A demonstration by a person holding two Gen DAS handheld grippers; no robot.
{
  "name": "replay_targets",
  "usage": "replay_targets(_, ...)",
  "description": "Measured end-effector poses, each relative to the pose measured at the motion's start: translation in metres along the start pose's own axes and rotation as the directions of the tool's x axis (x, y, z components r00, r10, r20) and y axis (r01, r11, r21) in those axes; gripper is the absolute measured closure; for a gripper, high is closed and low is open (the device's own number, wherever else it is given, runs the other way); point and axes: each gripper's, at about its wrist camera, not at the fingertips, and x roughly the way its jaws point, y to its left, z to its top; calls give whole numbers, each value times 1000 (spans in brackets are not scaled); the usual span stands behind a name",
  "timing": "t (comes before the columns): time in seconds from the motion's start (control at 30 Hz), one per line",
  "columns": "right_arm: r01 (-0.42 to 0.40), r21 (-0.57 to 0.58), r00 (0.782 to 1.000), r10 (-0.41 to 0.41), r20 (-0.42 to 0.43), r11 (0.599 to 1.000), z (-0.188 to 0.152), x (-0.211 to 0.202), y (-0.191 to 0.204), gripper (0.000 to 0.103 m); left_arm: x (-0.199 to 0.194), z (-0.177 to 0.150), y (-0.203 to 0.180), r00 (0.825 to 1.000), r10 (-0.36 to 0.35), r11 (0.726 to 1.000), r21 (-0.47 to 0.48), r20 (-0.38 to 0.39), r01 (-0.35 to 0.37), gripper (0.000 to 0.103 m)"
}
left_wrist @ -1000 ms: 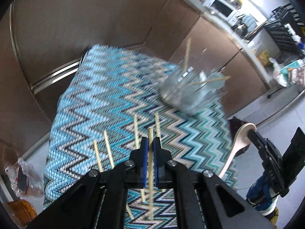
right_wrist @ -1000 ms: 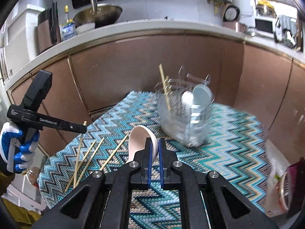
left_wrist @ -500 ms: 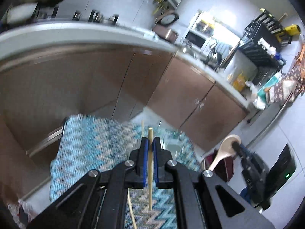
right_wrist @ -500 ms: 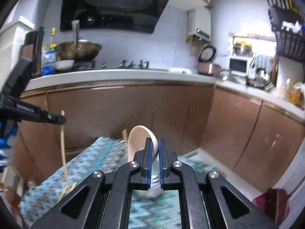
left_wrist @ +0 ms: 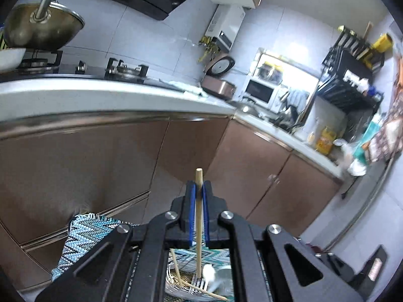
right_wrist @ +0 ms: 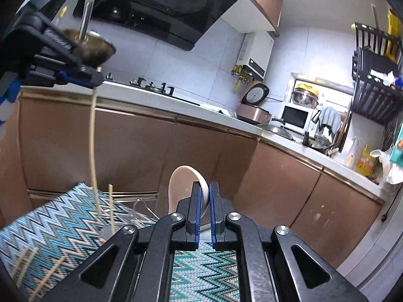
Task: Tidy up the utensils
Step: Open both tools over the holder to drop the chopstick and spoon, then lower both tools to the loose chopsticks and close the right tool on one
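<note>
My left gripper (left_wrist: 199, 188) is shut on a wooden chopstick (left_wrist: 199, 224) held upright; its lower end hangs over the clear utensil holder (left_wrist: 181, 281), which holds other chopsticks and a white spoon (left_wrist: 210, 273). The right wrist view shows the left gripper (right_wrist: 97, 76) high at the left with the chopstick (right_wrist: 93, 146) hanging down to the holder (right_wrist: 141, 209). My right gripper (right_wrist: 204, 191) is shut on a beige spoon (right_wrist: 182, 186), bowl pointing up and away, above the zigzag cloth (right_wrist: 55, 229).
Several loose chopsticks (right_wrist: 27, 264) lie on the cloth at the near left. Brown kitchen cabinets (right_wrist: 141, 151) and a white counter (left_wrist: 100, 95) stand behind the table. The cloth's far corner (left_wrist: 83, 229) shows in the left wrist view.
Both grippers have lifted and tilted up, so the views swung from the table to the kitchen wall. The left gripper carried the chopstick over the holder. The right still holds the spoon.
</note>
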Motion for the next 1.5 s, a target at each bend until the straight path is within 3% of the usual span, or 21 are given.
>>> replay_targets(0.2, 30, -34, 1000, -30, -6, 999, -24, 14, 17, 97, 39, -46, 0, 999, 40, 998, 38, -17, -39, 98)
replay_targets(0.33, -5, -9, 1000, 4, -22, 1000, -40, 18, 23, 95, 47, -68, 1, 998, 41, 997, 68, -43, -39, 96)
replay_targets(0.37, -15, -3, 1000, 15, -27, 1000, -42, 18, 23, 90, 44, -70, 0, 999, 34, 997, 74, -42, -30, 96)
replay_targets(0.47, -41, 32, 999, 41, -12, 999, -42, 9, 20, 73, 25, -67, -3, 1000, 18, 995, 97, -11, -17, 94)
replay_targets(0.6, -55, 57, 998, 54, 17, 997, -31, -10, 15, 72, -6, -57, -5, 1000, 9, 995, 100, 18, -10, 79)
replay_targets(0.7, -59, 69, 998, 57, 36, 996, -22, -28, 11, 72, -31, -53, -5, 999, 19, 994, 103, 34, -22, 74)
replay_targets(1.13, -98, 180, 991, 79, 106, 979, 6, -121, -19, 70, -147, -54, 11, 993, 107, 984, 135, 52, -113, 71)
replay_targets(1.5, -177, 248, 981, 148, 128, 953, 9, -177, -24, 70, -208, -78, 41, 988, 151, 981, 130, -25, -146, 71)
